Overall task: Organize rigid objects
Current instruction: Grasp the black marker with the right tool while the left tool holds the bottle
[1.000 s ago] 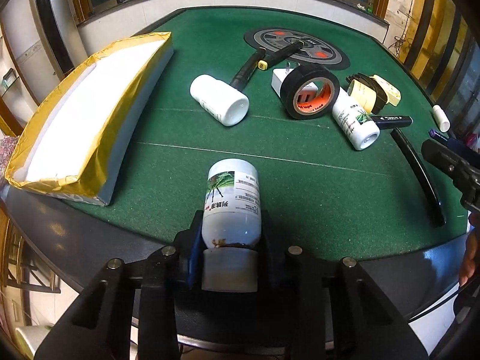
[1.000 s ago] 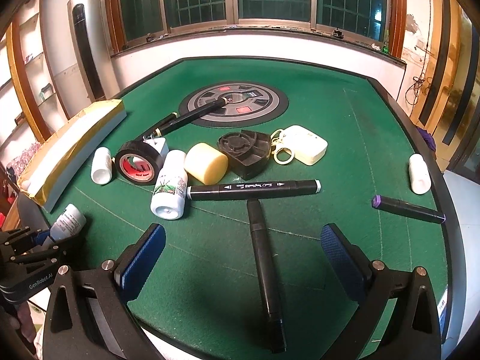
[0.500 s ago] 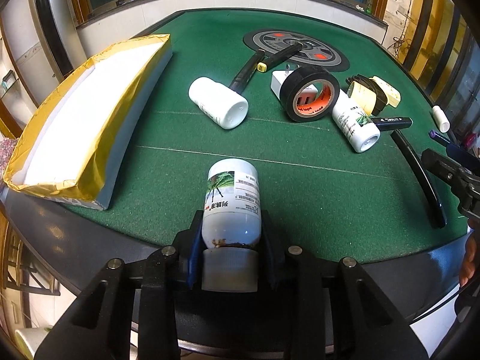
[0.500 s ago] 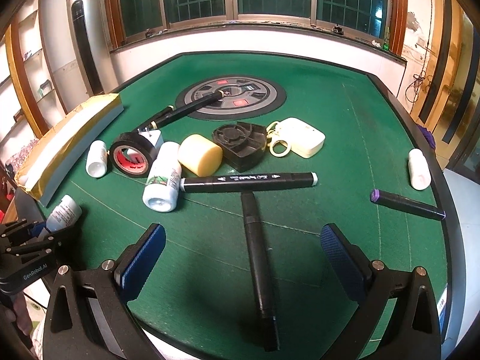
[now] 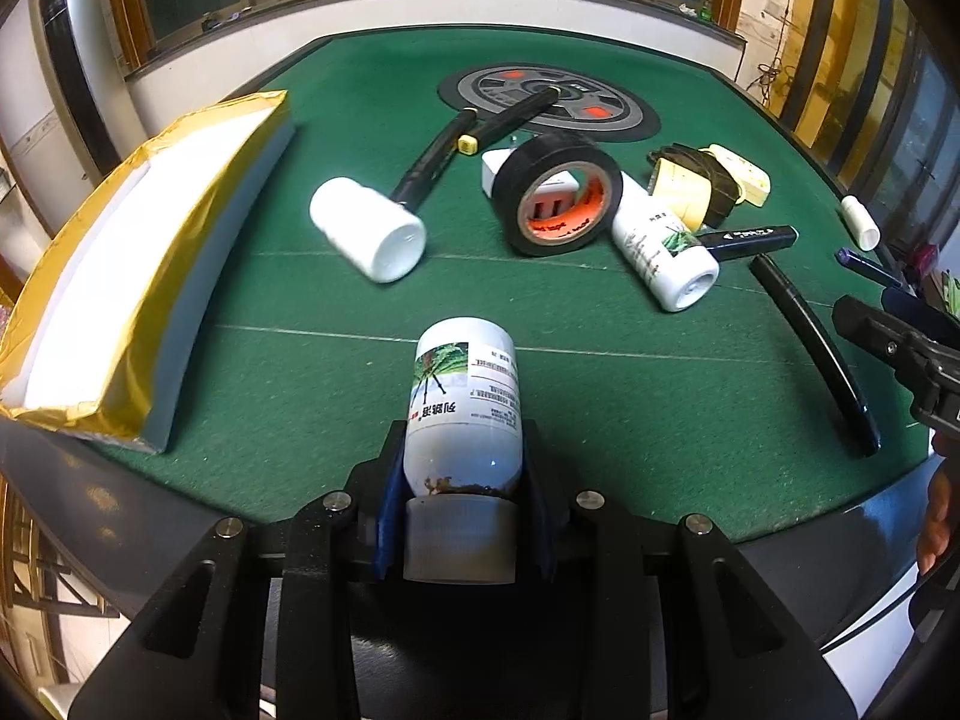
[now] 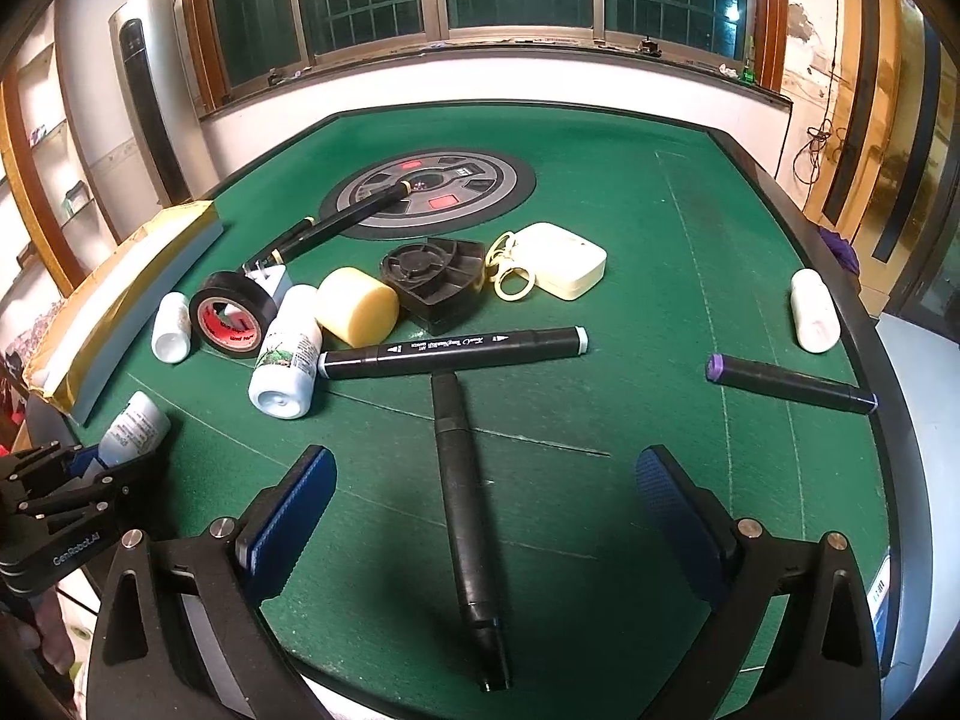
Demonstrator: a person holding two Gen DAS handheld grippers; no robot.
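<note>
My left gripper is shut on a white labelled bottle, holding it over the near edge of the green table; it also shows in the right wrist view. My right gripper is open and empty, its blue pads either side of a black pen lying on the felt. A second labelled bottle, a plain white bottle, black tape roll and black marker lie mid-table.
A yellow-taped white box lies along the left edge. A yellow cylinder, black fan part, cream case, purple-capped marker and small white bottle lie further off. A round hub marks the table centre.
Both grippers have moved slightly forward over the table. The left still holds the bottle; the right stays open over the pen.
</note>
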